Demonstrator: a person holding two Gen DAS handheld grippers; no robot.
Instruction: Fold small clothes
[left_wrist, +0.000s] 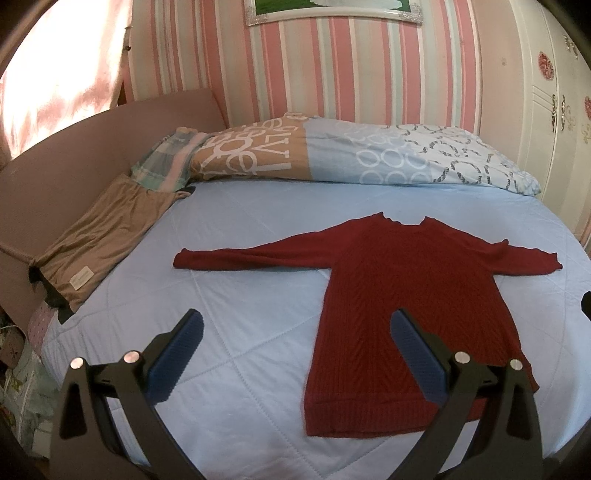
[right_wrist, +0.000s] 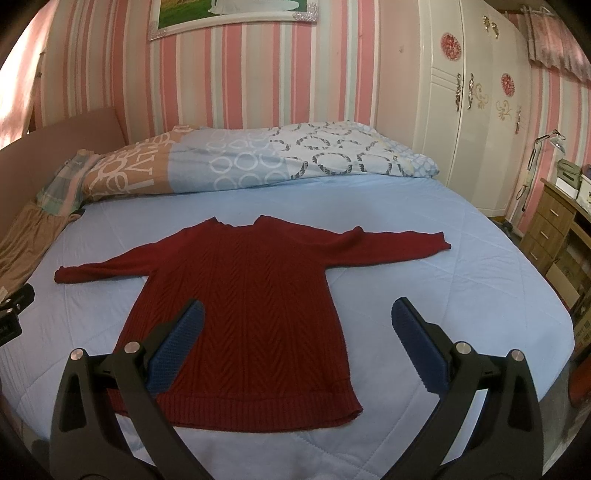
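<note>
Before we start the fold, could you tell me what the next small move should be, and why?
Probably lower the left gripper onto the sweater's left sleeve: the sweater lies flat and spread, and both grippers, the right too, are open and empty.

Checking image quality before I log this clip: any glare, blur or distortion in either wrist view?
Left wrist view: the curtained window at upper left is blown out, and fisheye bending curves the bed; the red sweater is sharp. Right wrist view: even light, no glare, the wardrobe bowed by the lens, dark vignette in the corners; the sweater knit reads clearly.
</note>
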